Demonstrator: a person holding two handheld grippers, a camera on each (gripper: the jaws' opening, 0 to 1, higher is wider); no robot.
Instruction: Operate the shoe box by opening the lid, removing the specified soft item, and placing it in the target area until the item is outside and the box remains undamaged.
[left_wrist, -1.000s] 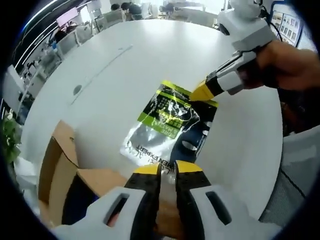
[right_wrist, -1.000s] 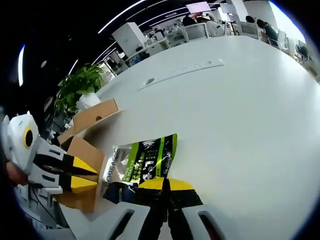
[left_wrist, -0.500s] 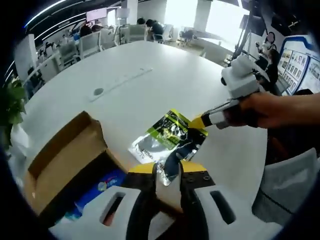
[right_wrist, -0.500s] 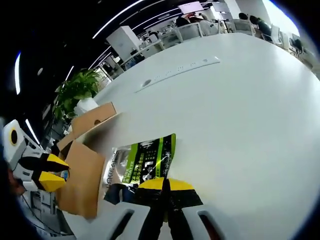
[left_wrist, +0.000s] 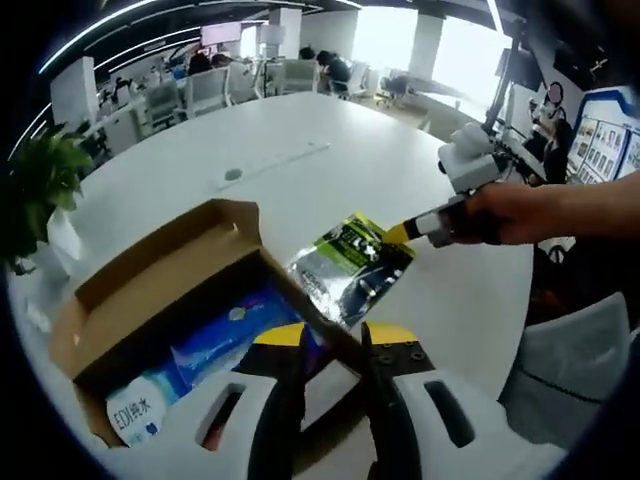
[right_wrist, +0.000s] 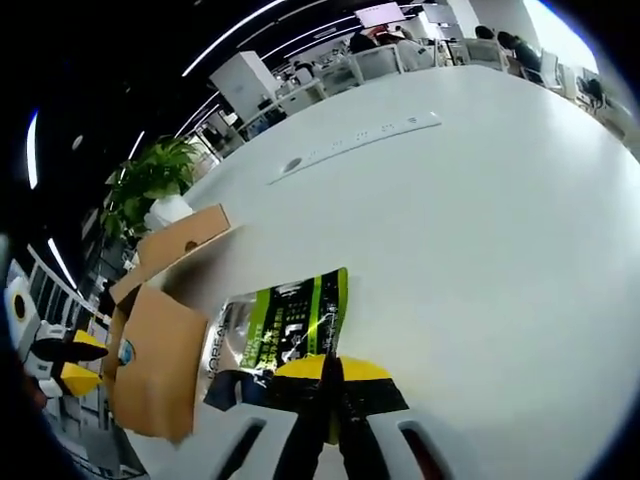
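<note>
Partly hidden, pouch (right_wrist: 285, 330) edge in rt tongs (right_wrist: 330, 368); box (left_wrist: 150, 290) open

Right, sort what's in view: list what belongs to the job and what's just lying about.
Job:
- cardboard box, lid open
- silver and green pouch, out on the white table
- right gripper, shut on the pouch
- left gripper

Lying about:
- blue packs in the box
- potted plant
- office chairs

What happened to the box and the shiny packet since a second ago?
The left gripper pulled back from the packet, so the open box with blue packs came into sight. The right gripper stays shut on the packet, which lies on the white table.
</note>
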